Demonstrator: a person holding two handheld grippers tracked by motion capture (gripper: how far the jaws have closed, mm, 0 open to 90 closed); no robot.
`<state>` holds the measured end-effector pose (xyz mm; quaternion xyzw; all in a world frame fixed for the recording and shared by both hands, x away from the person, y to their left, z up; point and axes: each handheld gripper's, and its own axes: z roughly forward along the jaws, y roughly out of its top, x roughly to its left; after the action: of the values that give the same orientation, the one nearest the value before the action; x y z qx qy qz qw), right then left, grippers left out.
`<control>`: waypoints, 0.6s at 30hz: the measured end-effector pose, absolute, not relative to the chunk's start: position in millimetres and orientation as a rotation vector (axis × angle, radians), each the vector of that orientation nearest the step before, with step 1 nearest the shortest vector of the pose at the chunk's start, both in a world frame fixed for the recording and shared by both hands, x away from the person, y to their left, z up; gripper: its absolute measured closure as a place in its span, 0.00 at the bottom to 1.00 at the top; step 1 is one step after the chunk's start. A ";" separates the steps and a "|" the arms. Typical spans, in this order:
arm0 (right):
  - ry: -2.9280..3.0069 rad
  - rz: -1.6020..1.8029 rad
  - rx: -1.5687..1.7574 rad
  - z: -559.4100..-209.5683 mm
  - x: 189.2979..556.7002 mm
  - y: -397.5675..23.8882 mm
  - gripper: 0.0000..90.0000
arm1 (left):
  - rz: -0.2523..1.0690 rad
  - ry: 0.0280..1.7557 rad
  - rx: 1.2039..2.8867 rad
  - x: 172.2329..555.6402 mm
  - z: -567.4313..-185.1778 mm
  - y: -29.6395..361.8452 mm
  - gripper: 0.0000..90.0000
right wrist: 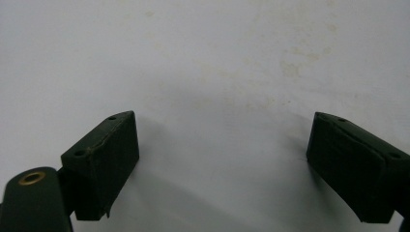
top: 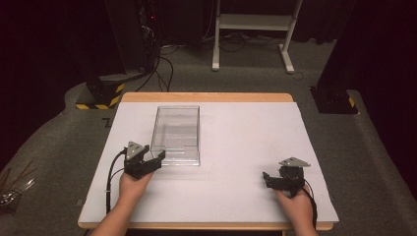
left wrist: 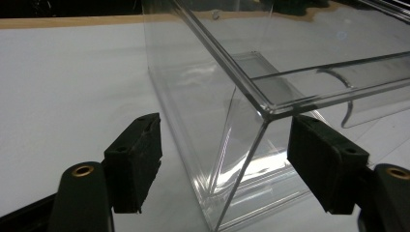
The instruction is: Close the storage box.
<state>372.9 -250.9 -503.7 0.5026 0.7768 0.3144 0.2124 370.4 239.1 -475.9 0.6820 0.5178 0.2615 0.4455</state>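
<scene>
A clear, empty plastic box [top: 177,132] stands on the white table top [top: 246,142], left of centre. My left gripper [top: 152,160] is at the box's near left corner. In the left gripper view the jaws of the left gripper [left wrist: 225,150] stand open and straddle that corner of the box [left wrist: 203,96]; neither pad [left wrist: 135,159] presses on the walls. My right gripper [top: 269,179] rests near the table's front right, its jaws pointing left. In its own view the right gripper [right wrist: 222,150] is open over the bare white surface, with nothing between the pads [right wrist: 104,159].
The table's wooden edge [top: 206,97] runs along the far side. Beyond it are a white frame's legs [top: 253,29], cables on the floor [top: 162,69] and a black-and-yellow striped base [top: 101,96]. A dark post base [top: 334,98] stands at the far right.
</scene>
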 end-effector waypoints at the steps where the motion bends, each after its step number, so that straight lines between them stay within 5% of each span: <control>1: 2.157 0.873 1.396 -503.7 372.8 -250.8 0.13 | 0.649 1.283 1.691 370.9 -476.3 239.0 0.32; 18: 2.157 0.875 1.399 -503.7 372.9 -250.9 0.13 | 0.627 1.289 1.683 369.7 -475.0 238.1 0.33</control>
<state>372.9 -250.9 -503.7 0.5036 0.7763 0.3148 0.2114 369.7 238.1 -475.0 0.6804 0.5211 0.2534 0.4487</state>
